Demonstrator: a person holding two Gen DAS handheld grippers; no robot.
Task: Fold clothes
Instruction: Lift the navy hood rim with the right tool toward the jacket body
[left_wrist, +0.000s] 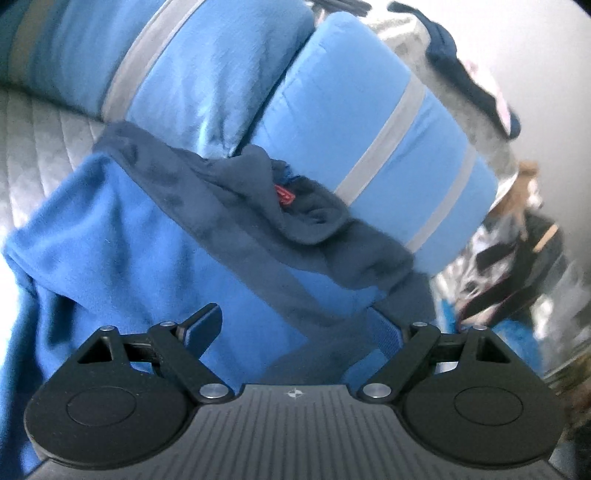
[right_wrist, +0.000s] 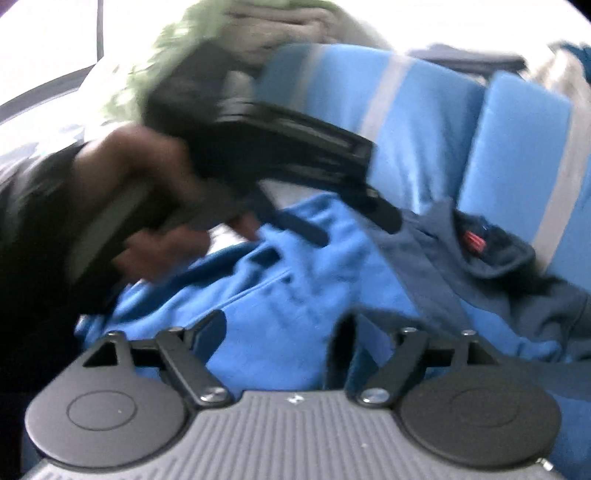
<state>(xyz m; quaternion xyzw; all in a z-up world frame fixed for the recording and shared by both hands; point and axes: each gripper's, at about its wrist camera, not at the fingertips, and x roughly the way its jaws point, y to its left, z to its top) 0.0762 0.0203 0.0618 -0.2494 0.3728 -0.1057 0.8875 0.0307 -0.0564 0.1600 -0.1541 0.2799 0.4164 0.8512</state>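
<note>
A bright blue sweatshirt (left_wrist: 155, 258) with a navy collar (left_wrist: 258, 206) and a small red label (left_wrist: 283, 195) lies rumpled in front of both grippers. My left gripper (left_wrist: 295, 325) is open over it. Its left finger shows, and a fold of blue cloth covers the right one. In the right wrist view my right gripper (right_wrist: 277, 325) is open too, with the sweatshirt (right_wrist: 280, 280) bunched between its fingers. Beyond it a hand (right_wrist: 147, 177) holds the left gripper (right_wrist: 354, 229), blurred, above the garment near the collar (right_wrist: 480, 258).
Two blue pillows with grey stripes (left_wrist: 388, 140) (right_wrist: 424, 122) lean right behind the sweatshirt. A quilted grey bed cover (left_wrist: 40, 155) shows at the left. Grey and navy clothes (left_wrist: 461, 85) are piled past the pillows, with cluttered things (left_wrist: 517, 258) at the right.
</note>
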